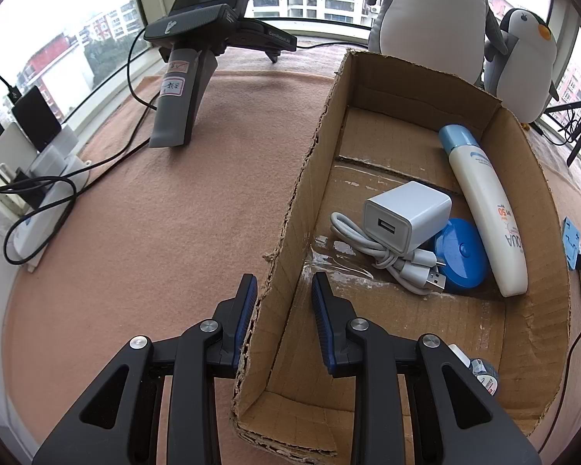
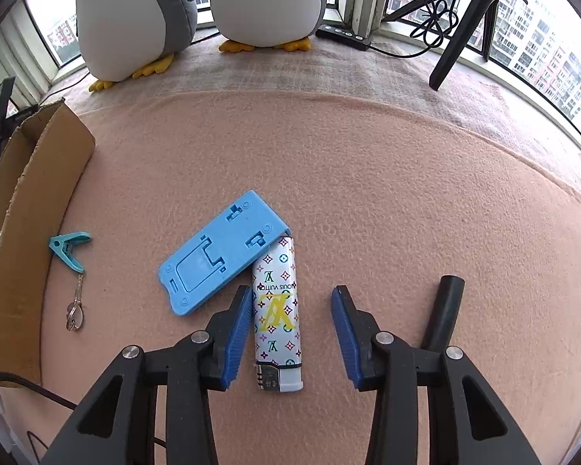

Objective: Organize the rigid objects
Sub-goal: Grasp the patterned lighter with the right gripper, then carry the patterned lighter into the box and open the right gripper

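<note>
The lighter (image 2: 277, 316) lies flat on the pink tabletop (image 2: 406, 201), sitting between the right claw (image 2: 292, 319) pads. The left pad is right against it, the right pad is clear of it, so nothing's gripped. Its far end tucks under the blue stand (image 2: 217, 252) at 11 o'clock. Further out at 9 o'clock there's a teal clip (image 2: 69, 250) with a key (image 2: 75, 310), beside the box wall (image 2: 27, 209).

Over in the left view, the left claw (image 1: 284, 296) straddles the box (image 1: 290, 201) wall. It's narrowed as far as it goes, though I can't tell if the pads actually pinch the cardboard. Inside, at 2 o'clock: charger (image 1: 404, 213), cable (image 1: 387, 255), blue lid (image 1: 463, 255), sunscreen (image 1: 484, 213).
</note>
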A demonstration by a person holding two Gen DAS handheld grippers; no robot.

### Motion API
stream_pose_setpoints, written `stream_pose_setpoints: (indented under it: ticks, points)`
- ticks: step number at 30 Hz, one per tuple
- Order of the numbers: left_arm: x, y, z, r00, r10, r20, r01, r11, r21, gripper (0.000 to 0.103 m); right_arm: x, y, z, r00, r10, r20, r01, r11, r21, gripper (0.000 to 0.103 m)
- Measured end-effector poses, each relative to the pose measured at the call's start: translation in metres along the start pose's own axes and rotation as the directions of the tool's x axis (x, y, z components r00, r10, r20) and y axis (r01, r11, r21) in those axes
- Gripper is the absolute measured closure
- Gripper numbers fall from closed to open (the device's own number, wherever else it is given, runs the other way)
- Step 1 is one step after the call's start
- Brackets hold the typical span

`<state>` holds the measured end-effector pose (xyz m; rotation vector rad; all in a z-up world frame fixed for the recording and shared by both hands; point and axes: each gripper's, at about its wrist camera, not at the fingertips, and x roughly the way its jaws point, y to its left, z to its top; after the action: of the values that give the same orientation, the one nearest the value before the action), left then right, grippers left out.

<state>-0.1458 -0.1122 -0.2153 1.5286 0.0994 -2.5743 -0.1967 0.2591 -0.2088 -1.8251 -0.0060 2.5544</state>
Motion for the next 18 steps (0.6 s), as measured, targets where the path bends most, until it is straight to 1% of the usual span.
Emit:
stream_pose_setpoints:
  ticks: [2,6,11,14,18]
  points:
    - [0.0,0.0,0.0,1.0,0.0,0.001,0.0,1.0,-0.001,0.076,0.0,-0.004,0.002,1.0,-0.004,-0.004,0.004,1.0,0.01,0.082]
    - [0.0,0.0,0.0,1.0,0.001,0.002,-0.001,1.0,-0.001,0.076,-0.001,-0.016,0.0,1.0,0.009,-0.004,-0.009,0.999,0.044,0.082]
    - [0.0,-0.001,-0.001,1.0,0.0,0.0,0.0,1.0,0.0,0.076,-0.007,-0.024,-0.008,1.0,0.016,0.021,-0.018,0.996,0.087,0.082]
    - [-0.001,-0.001,-0.001,1.0,0.002,0.001,-0.002,1.0,0.002,0.076,-0.018,-0.021,-0.011,0.998,0.027,0.049,-0.032,0.995,0.098,0.082]
    - [-0.001,-0.001,-0.001,1.0,0.003,0.002,-0.003,1.0,0.002,0.076,-0.038,-0.009,-0.007,0.995,0.039,0.093,-0.046,0.996,0.071,0.082]
